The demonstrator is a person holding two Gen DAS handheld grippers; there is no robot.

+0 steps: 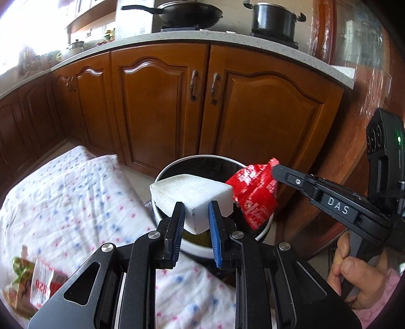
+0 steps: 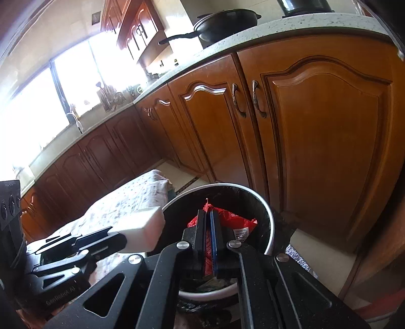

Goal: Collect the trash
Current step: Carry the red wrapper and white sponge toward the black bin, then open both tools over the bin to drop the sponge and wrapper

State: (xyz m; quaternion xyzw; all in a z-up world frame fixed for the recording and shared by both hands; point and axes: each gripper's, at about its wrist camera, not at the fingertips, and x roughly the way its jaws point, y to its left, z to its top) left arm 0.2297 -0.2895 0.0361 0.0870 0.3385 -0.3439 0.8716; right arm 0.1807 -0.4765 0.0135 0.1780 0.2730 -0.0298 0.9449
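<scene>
**Mei:** Left gripper (image 1: 193,215) has its two jaws pressed on the corner of the white foam block (image 1: 192,192), so the opening is only as wide as that corner. The block hangs over the near rim of the trash bin (image 1: 197,158). Right gripper (image 2: 208,227) is almost fully closed, and it pinches the red wrapper (image 2: 243,224) above the mouth of the bin.

**Jon:** What can go wrong from here?

**Mei:** I think the block is the bigger risk. It is held by one corner only, and much of it seems to be over the rim and not over the hole. If the jaws let go now, it may hit the rim and fall on the dotted cloth (image 1: 76,192). The wrapper is thin and light. It can stick to a pad, or drift to the side when it is released. Also the two tools are close together over one small bin, so they may knock each other.

**Jon:** And the count?

**Mei:** Two grippers, one foam block, one red wrapper, one bin with a black liner. On the cloth at the left edge lie more packets (image 1: 38,281); I see about two or three, but they are blurred. On the counter stand one wok (image 1: 187,14) and one pot (image 1: 273,19).
</scene>
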